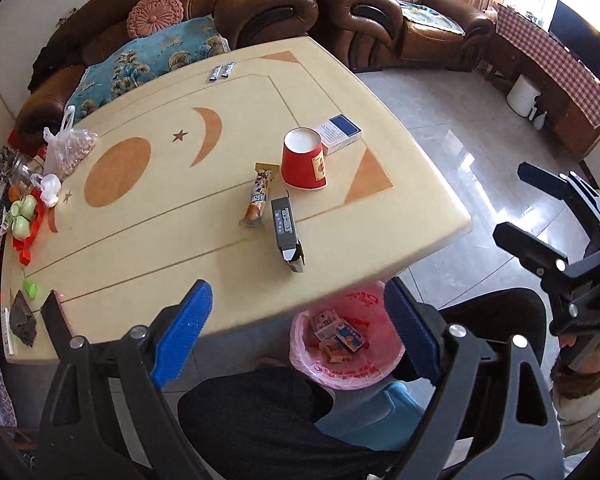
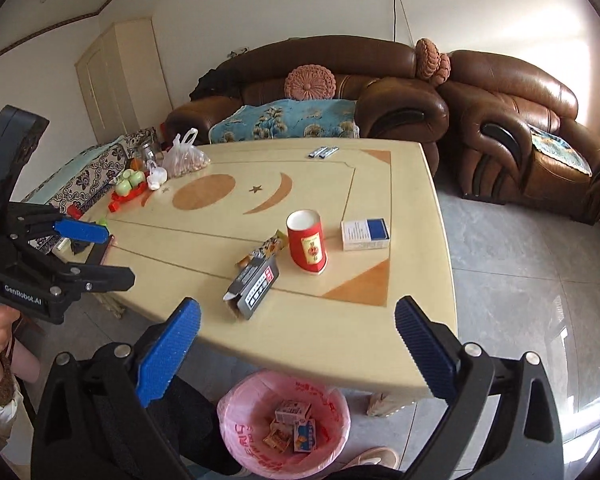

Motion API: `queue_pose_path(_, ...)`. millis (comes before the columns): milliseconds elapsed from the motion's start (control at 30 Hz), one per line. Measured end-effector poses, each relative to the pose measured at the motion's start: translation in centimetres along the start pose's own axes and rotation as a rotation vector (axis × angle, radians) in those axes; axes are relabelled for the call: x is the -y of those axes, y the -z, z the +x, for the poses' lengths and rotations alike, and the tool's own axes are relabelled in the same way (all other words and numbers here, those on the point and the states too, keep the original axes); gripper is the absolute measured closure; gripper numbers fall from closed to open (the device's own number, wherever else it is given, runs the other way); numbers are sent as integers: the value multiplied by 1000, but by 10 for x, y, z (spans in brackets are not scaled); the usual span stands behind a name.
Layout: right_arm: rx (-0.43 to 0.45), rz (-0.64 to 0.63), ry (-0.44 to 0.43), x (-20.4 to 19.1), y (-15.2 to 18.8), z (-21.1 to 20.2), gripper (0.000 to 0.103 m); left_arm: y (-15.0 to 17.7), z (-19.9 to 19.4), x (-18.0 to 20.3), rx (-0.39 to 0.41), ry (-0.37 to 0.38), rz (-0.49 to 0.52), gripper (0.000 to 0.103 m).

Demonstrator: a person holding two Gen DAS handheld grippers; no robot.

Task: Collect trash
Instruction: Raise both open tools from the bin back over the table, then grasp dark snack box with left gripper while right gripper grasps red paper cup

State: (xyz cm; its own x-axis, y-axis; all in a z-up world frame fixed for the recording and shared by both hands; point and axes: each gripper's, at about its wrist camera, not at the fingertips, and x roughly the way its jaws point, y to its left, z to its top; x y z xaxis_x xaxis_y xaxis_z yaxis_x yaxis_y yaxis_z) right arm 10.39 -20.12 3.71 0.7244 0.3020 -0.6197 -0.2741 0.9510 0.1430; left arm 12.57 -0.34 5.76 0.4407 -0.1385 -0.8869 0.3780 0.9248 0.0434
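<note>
on the table (image 2: 412, 320), near its right front corner, an upturned paper cup (image 2: 307, 243) stands with a flat pack (image 2: 365, 234) just to its right. left of the cup a snack wrapper (image 2: 265, 252) lies, its near end touching an open carton (image 2: 253, 288) in front of it. two small sachets (image 2: 322, 152) sit at the far edge, a bag of nuts (image 2: 184, 160) at the far left. below the near edge a lined bin (image 2: 284, 428) holds small boxes (image 2: 294, 424). sofas (image 2: 400, 92) stand behind.
</note>
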Motion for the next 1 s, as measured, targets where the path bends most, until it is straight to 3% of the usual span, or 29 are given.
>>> queue_pose_path(300,24,-18,-7,8,-36,20,8,-24,23,2,-36,-17,38,17)
queue_pose_path(1000,-101,-50,-50,18,-41,116,8,-38,127,-12,-222,16,-1,17)
